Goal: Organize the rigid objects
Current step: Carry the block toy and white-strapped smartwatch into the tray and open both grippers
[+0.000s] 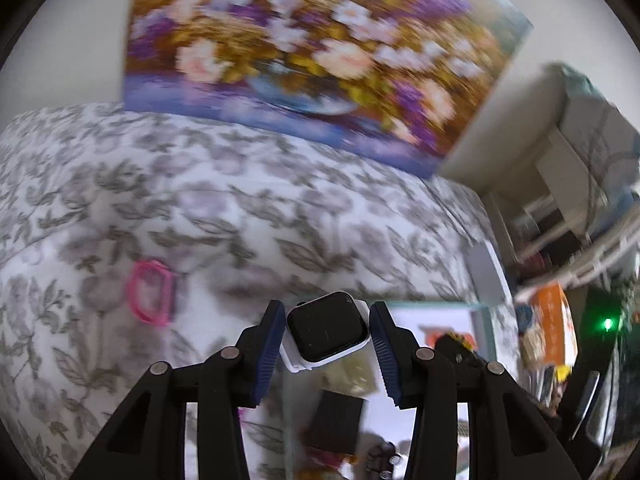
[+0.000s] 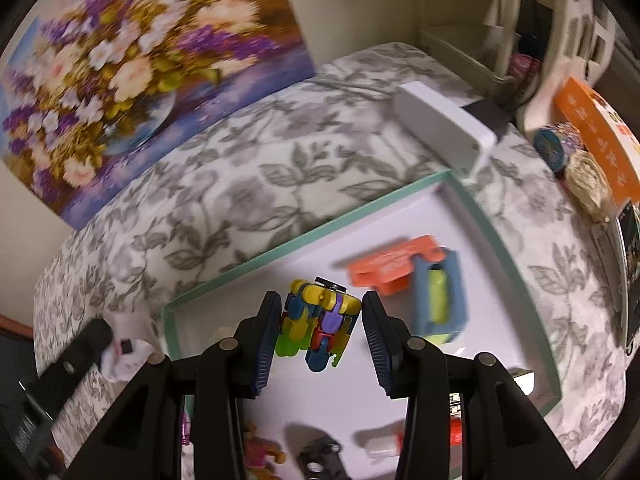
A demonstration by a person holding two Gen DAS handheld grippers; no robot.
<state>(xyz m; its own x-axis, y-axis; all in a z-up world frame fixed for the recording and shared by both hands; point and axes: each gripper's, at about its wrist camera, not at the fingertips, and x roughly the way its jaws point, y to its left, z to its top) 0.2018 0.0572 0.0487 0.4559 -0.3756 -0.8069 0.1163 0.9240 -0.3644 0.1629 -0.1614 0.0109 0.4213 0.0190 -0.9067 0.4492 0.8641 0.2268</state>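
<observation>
The bed cover [image 2: 280, 168], grey leaf print on white, carries everything, and a flower painting [image 2: 140, 60] leans against the wall along its far edge. Your target container is the teal-rimmed tray [image 2: 304, 236] with a white floor, lying toward the right side of the cover; a white box [image 2: 444, 132] sits just beyond its far right corner. Inside the tray, near the right rim, an orange plastic piece [image 2: 388, 266] touches a blue holder [image 2: 440, 300] with a yellow-green insert. Your right gripper [image 2: 320, 320] hangs over the middle of the tray floor, pinching a multicoloured block toy [image 2: 320, 320] between its pads. Your left gripper [image 1: 328, 334] is over the cover near the tray's left rim, and the white smartwatch [image 1: 328, 330] sits between its pads; contact on both sides appears light, so treat that grip as marginal. A pink ring [image 1: 150, 298] lies on the cover, well apart to the left, not yet collected. Risks: the watch sits skewed between the pads and could rotate out if you swing quickly; the block toy looks jointed, so it may fold and slip; releasing either item from height could bounce it onto the pieces already in the tray or over the rim.
</observation>
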